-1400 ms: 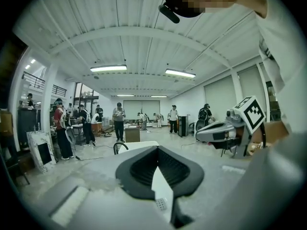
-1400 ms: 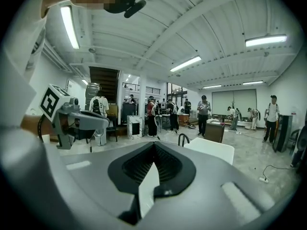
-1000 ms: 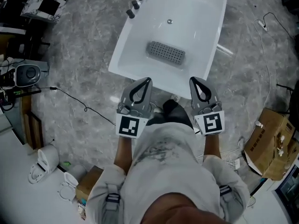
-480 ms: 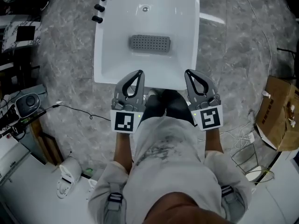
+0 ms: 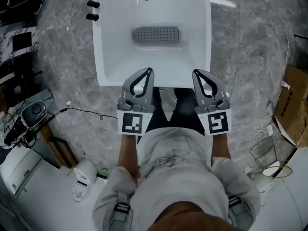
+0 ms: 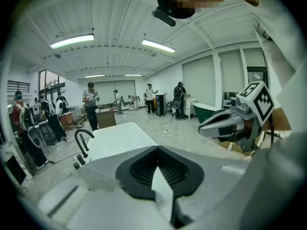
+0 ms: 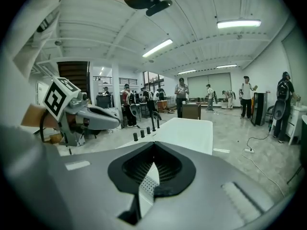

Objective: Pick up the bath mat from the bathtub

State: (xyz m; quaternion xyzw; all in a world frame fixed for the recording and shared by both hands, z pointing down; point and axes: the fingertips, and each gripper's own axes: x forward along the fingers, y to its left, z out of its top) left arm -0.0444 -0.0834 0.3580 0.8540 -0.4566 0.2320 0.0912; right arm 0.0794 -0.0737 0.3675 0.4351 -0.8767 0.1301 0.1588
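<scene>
Head view: square markers [image 5: 132,123] on left gripper [image 5: 146,71], right gripper [image 5: 198,73]

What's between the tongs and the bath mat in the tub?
Nothing visible. The left tongs and right tongs hover at the bathtub's near rim; only bare tub floor lies before the bath mat.

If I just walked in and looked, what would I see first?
First, the big white bathtub at the top of the head view, with a small grey bath mat lying flat on its floor. Next, the two grey grippers held side by side by the tub's near edge, the left gripper and the right gripper, both shut and empty.
</scene>
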